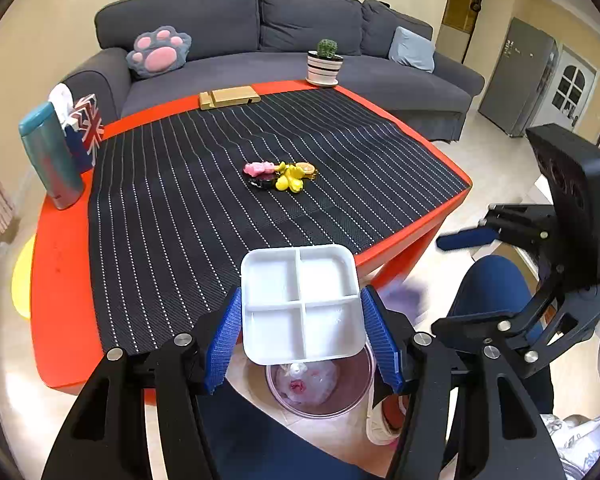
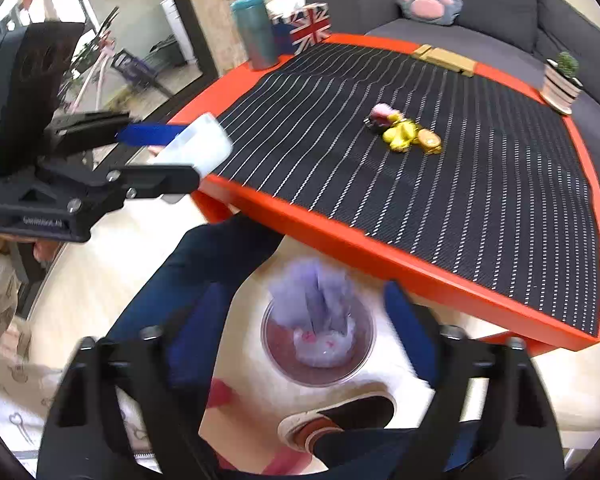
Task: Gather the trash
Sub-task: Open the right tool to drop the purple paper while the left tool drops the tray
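Grey sofa (image 1: 260,40) behind, orange tabletop (image 1: 60,300) ahead. My left tongs (image 1: 300,320) clamp the white divided tray (image 1: 300,300), held level off the near edge, above the bin (image 2: 318,344) on the floor. My right tongs (image 2: 308,336) hang released, pointing down over the bin, where a purple wad (image 2: 312,300) is blurred. My worry: tilting the tray carelessly could spill beside the bin, or loosen my grip on the tray.
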A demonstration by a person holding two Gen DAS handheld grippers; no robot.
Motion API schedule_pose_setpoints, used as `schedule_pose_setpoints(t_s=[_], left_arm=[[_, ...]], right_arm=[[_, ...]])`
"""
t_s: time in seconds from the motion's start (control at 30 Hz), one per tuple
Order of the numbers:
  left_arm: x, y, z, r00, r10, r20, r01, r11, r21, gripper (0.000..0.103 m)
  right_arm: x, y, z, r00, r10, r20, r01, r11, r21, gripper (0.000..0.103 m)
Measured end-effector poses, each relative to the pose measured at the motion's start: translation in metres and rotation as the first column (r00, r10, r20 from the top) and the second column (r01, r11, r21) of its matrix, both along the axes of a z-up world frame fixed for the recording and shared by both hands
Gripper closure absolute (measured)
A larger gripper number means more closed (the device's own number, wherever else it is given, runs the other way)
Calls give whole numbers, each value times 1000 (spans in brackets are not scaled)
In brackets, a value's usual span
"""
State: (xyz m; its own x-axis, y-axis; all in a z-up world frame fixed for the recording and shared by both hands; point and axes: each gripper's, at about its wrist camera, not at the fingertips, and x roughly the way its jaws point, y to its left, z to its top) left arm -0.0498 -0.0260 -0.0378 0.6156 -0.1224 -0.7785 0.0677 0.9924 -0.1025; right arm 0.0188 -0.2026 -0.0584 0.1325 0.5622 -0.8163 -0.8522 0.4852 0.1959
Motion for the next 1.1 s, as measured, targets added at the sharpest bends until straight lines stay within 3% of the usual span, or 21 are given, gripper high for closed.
schedule_pose_setpoints(t_s=[0.23,1.1], left_arm=[[-1,-2,-5,1000,-12,-18,12,1000,-5,45],[5,-20,-8,997,-74,-37,73,997,-6,45]], right_arm=[[9,-5,4,999,-44,13,44,999,10,10],[13,-22,17,995,-96,28,95,995,37,9]])
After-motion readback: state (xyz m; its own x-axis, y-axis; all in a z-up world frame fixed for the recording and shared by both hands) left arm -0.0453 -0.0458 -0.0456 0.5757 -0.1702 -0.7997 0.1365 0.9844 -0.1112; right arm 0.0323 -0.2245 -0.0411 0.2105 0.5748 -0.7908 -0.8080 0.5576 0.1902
